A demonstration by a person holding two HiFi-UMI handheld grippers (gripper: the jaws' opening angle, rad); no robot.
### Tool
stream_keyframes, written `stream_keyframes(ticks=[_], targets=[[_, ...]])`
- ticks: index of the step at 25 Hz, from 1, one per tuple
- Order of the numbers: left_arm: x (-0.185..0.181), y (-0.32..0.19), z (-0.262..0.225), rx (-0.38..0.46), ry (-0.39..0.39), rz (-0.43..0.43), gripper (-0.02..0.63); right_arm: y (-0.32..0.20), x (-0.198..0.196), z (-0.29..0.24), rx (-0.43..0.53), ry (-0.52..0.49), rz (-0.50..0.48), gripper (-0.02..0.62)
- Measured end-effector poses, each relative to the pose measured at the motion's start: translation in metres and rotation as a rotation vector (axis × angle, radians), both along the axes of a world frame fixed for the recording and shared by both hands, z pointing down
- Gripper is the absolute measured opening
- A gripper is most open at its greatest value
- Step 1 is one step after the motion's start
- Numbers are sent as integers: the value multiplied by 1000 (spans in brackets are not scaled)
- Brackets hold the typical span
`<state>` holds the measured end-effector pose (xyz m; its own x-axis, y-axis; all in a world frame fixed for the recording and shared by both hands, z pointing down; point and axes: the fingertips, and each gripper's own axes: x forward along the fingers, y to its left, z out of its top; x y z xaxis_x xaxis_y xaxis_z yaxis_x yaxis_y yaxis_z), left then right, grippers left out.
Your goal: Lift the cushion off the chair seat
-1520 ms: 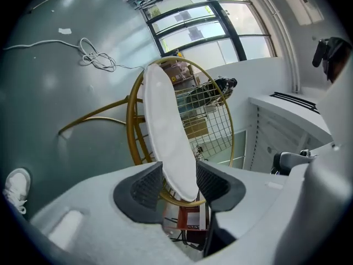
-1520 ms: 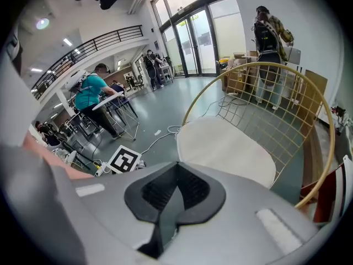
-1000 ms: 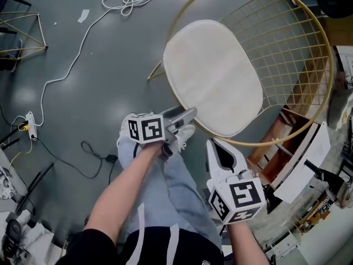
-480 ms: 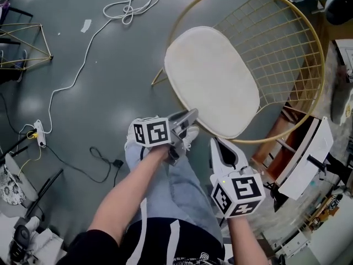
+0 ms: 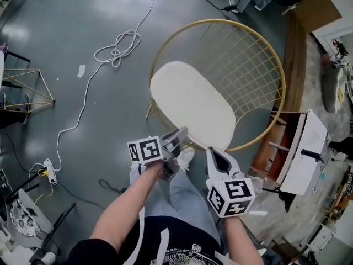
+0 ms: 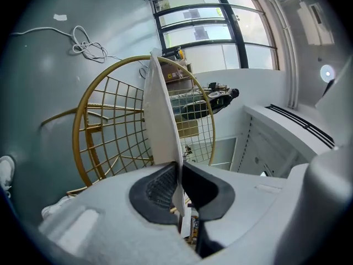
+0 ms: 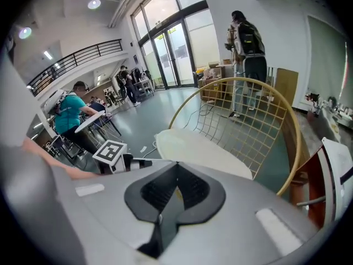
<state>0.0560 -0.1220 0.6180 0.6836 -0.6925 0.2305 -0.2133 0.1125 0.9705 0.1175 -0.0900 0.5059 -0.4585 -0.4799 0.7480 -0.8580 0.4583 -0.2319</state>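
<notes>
Head view looks down on the cushion (image 5: 193, 104), a white oval lying across the seat of the gold wire chair (image 5: 220, 21), its near edge towards me. My left gripper (image 5: 181, 132) reaches in at that near edge from the left. Left gripper view has the cushion edge-on between my two dark pads (image 6: 157, 189), which press on it from both sides while the jaws are closing. My right gripper (image 5: 214, 153) sits just beside the same edge, further to the right; whether it touches the cushion I cannot tell. Right gripper view shows its jaws pressed together at the tips with nothing between them, and the cushion lying beyond them. A white cable (image 5: 116, 51) loops on the grey floor (image 5: 83, 120), well apart from the chair.
</notes>
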Motion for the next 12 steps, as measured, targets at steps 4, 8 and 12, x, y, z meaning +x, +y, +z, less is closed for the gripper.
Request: stream_keyframes(ticks=[4,8,12], targets=[[-2,-6,-22,13,-31,4,26,1,10,-15,13,-12,57,-2],[-2,-10,-41,24,-67,25,25,2,17,-29,38,-25,114,-2],[-9,-19,-61,64,-90,48,25,-2,14,-40,83,-44,162,-2]])
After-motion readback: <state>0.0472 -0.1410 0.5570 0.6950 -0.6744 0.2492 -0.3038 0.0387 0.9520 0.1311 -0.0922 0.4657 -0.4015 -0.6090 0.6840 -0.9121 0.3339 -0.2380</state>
